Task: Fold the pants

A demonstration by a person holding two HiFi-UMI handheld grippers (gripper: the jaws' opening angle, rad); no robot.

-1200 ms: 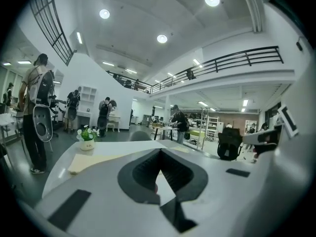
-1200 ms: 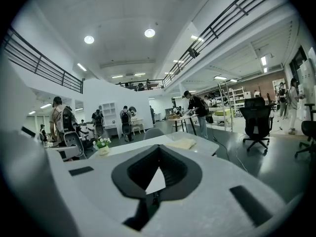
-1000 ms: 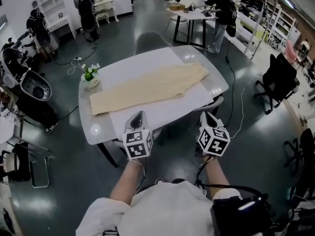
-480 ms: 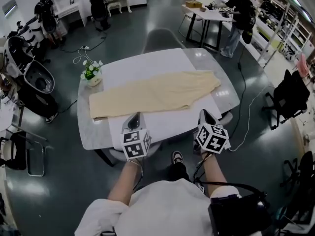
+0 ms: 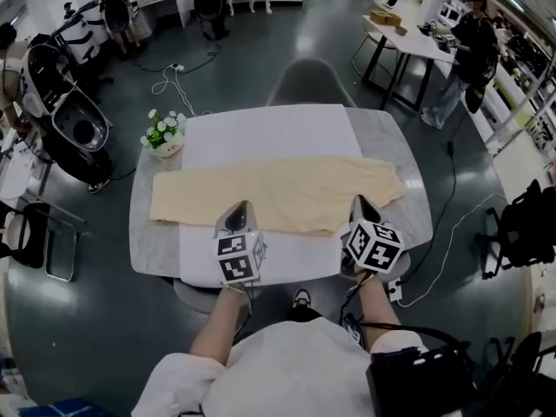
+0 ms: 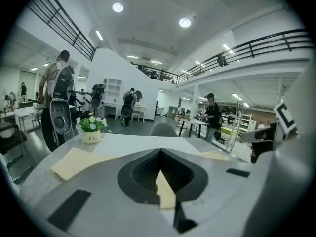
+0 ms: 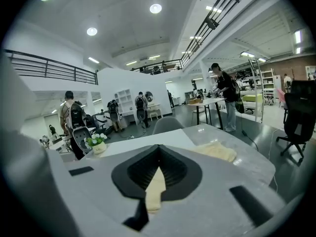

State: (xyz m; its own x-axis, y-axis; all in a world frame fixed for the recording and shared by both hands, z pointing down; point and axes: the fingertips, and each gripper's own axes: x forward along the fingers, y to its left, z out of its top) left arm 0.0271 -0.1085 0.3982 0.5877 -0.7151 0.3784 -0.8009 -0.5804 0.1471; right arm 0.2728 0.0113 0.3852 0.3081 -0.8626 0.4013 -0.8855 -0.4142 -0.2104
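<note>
Currently, the jaws of the left gripper (image 6: 161,181) are closed together with nothing clamped. Only a thin beige wedge shows in the slit where they meet. The jaws of the right gripper (image 7: 157,179) are in the same condition: fully closed, a beige sliver visible in the slit, no cloth pinched.

In the head view, the left gripper (image 5: 241,208) points at the near long edge of the pants (image 5: 278,194), roughly midway along it. The right gripper (image 5: 361,203) points at the same edge, closer to the wide end of the pants. Whether either tip touches the cloth cannot be determined.

The pants lie flat and stretched lengthwise across the worktop (image 5: 156,246), showing as a single leg shape. Most of the pants rest on a white sheet (image 5: 269,133), which extends past their far edge. The narrow end overhangs the sheet onto bare grey surface.

A small pot of flowers (image 5: 163,137) stands just beyond the narrow end of the pants, apart from the cloth. A grey chair (image 5: 308,83) stands farther beyond the pants. Several people stand well beyond the pants, on the dark floor (image 5: 87,320).
</note>
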